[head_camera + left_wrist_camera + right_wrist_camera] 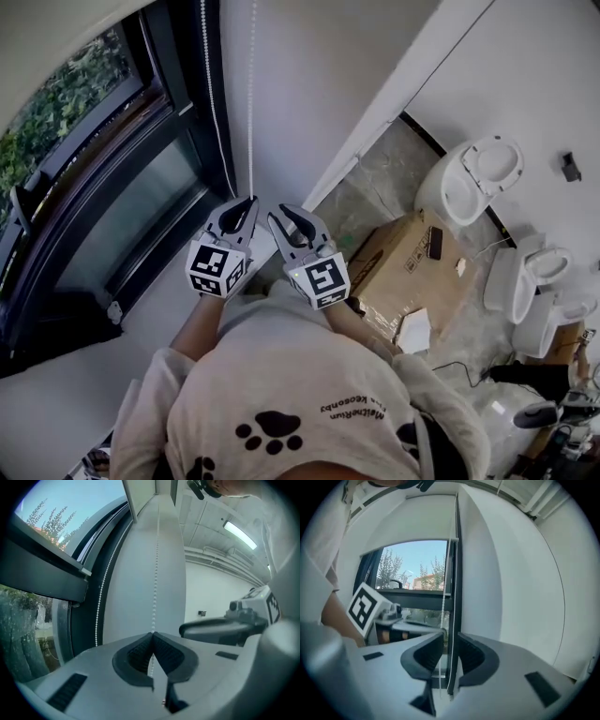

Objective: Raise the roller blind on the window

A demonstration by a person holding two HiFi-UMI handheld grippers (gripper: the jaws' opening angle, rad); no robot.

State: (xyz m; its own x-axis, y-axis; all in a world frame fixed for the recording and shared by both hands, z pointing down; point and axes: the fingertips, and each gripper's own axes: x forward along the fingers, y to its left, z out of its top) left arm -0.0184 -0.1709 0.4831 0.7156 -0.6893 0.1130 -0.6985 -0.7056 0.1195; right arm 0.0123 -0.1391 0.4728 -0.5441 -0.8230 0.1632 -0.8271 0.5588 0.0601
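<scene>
A white bead chain [252,103] hangs down the wall beside the dark window frame [178,122]; a second strand [212,84] runs closer to the glass. My left gripper [249,201] is shut on the chain, which rises straight from its closed tips [152,633] in the left gripper view. My right gripper [286,214] stands just to the right of it, open. In the right gripper view a chain strand [442,597] runs down through the gap of the right gripper [450,638], and the pads stay off it. The white roller blind [412,522] covers the top of the window.
The wall's corner edge [394,103] runs right of the chain. On the floor below right lie a cardboard box [408,258] and several white toilets [473,178]. A pale window sill [66,403] lies at lower left. The left gripper's marker cube [365,606] shows in the right gripper view.
</scene>
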